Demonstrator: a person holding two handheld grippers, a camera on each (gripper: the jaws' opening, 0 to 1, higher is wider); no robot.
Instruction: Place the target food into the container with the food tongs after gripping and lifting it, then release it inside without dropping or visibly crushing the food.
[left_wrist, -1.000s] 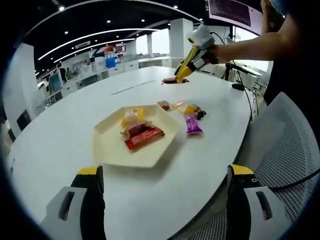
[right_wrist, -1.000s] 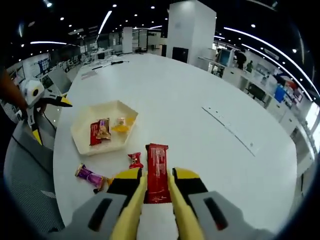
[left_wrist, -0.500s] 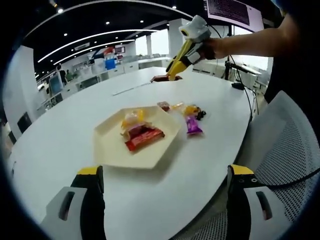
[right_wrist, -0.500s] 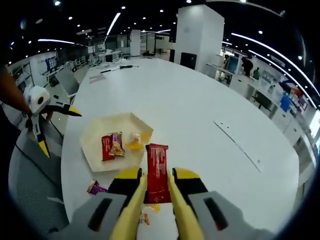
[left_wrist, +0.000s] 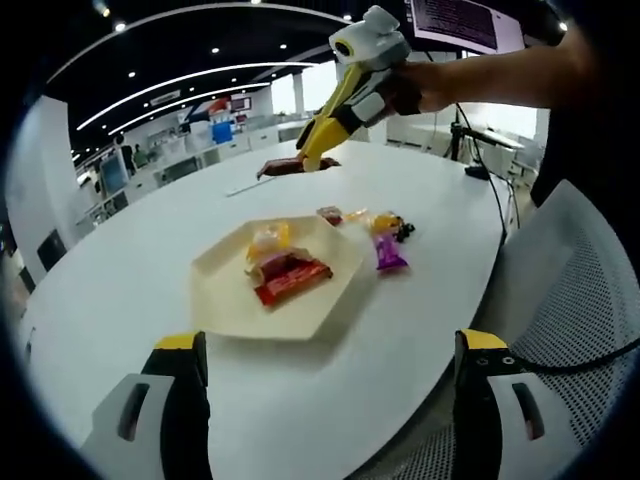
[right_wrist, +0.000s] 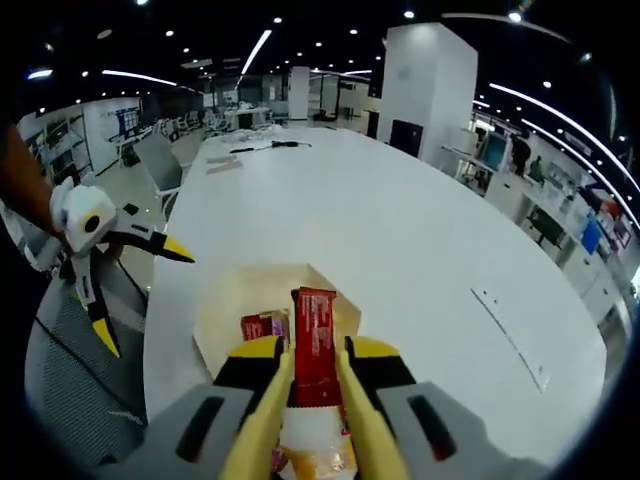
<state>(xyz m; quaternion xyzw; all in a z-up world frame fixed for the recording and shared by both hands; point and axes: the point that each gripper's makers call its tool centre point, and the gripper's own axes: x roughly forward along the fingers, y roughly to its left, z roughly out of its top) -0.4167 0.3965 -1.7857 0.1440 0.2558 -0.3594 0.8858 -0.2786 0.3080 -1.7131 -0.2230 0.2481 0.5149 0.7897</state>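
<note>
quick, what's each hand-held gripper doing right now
Left hand-held gripper: open, holding nothing.
Right hand-held gripper: shut on the red snack bar, held in the air.

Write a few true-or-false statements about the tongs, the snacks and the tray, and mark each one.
1. The right tongs are shut on a red snack bar. True.
2. The left tongs hold a purple candy. False: they are open with nothing in them, and the purple candy lies on the table beside the tray.
3. The tray already holds a red snack. True.
4. The snack bar lies flat on the table. False: it is lifted clear of the table, held up by the right tongs.
5. Several wrapped candies lie on the table next to the tray. True.
6. The tray is round and blue. False: it is cream-coloured with straight, angled sides.
</note>
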